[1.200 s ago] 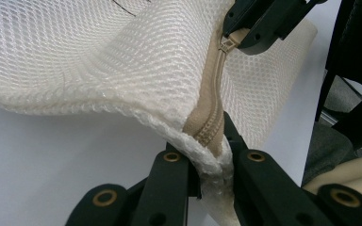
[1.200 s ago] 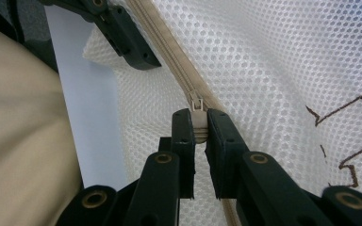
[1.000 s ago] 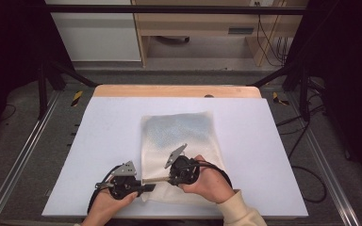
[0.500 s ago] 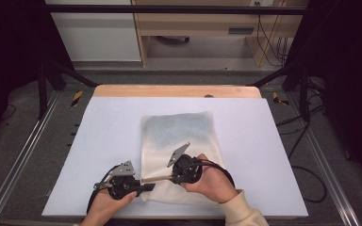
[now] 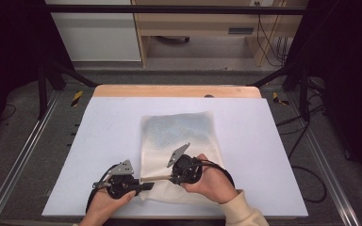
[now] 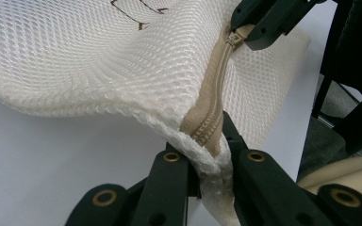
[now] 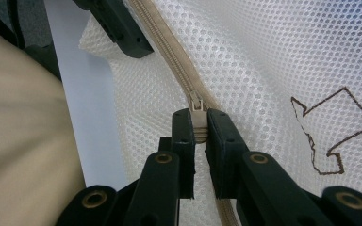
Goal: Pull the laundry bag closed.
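Observation:
A white mesh bag (image 5: pixel 179 134) lies flat on the white table (image 5: pixel 99 122), its tan zipper (image 6: pixel 212 108) running along the near edge. My left gripper (image 5: pixel 147 186) is at the bag's near left corner, and in the left gripper view it (image 6: pixel 205 146) is shut on the bunched mesh at the zipper's end. My right gripper (image 5: pixel 168 178) sits just to the right of it on the bag. The right gripper view has it (image 7: pixel 198 123) shut on the zipper pull (image 7: pixel 197 106). The corner of the bag is lifted a little off the table.
A brown arrow outline (image 7: pixel 334 132) is stitched on the mesh. A wooden strip (image 5: pixel 176 91) borders the table's far edge. Metal rails (image 5: pixel 19 160) run along both sides, and cables (image 5: pixel 306 179) trail on the floor to the right.

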Motion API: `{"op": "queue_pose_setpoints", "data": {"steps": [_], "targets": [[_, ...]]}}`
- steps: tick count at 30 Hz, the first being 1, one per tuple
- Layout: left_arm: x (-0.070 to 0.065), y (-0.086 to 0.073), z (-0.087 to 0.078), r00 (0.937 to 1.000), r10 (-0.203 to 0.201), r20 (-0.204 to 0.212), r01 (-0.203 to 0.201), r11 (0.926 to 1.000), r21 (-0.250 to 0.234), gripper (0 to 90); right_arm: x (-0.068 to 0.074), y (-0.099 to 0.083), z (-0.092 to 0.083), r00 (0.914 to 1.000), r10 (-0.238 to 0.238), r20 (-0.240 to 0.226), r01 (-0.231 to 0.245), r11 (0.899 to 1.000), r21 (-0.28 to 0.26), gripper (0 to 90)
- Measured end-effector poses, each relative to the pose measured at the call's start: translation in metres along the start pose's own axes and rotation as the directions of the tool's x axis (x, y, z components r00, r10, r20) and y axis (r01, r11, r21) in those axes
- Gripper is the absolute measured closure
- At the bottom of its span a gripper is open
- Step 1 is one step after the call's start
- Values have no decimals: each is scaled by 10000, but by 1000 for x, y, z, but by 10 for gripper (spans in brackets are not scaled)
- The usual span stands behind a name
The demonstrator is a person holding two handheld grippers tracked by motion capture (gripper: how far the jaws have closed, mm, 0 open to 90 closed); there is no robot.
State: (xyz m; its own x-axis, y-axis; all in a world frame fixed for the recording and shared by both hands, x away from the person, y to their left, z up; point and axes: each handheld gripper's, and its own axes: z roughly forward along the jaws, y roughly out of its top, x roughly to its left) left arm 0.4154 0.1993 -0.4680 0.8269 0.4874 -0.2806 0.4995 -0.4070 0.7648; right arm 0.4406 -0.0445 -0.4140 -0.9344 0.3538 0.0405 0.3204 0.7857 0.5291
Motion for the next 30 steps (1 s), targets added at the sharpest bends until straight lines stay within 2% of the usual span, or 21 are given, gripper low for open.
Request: {"op": "queue_pose_setpoints", "data": {"steps": [3, 8, 11, 20, 21, 30], "targets": [[0, 0, -1, 10000, 22, -64, -22, 10000, -8, 845, 1, 0, 1, 10000, 79, -8, -79, 10000, 11, 821], [1, 0, -1, 10000, -24, -11, 24, 10000, 8, 846, 0, 0, 1, 10000, -89, 19, 89, 10000, 26, 821], [1, 0, -1, 10000, -42, 2, 42, 10000, 1, 846, 0, 0, 1, 10000, 30, -5, -30, 10000, -20, 821], [2, -1, 0, 9999, -111, 57, 111, 9999, 13, 845, -1, -1, 1, 10000, -50, -82, 50, 10000, -15, 821], [2, 0, -1, 9999, -95, 64, 95, 10000, 17, 845, 0, -1, 1, 9999, 69, -83, -69, 10000, -26, 821], [2, 0, -2, 10000, -70, 39, 70, 10000, 38, 846, 0, 0, 1, 10000, -57, -40, 57, 10000, -12, 821]]}}
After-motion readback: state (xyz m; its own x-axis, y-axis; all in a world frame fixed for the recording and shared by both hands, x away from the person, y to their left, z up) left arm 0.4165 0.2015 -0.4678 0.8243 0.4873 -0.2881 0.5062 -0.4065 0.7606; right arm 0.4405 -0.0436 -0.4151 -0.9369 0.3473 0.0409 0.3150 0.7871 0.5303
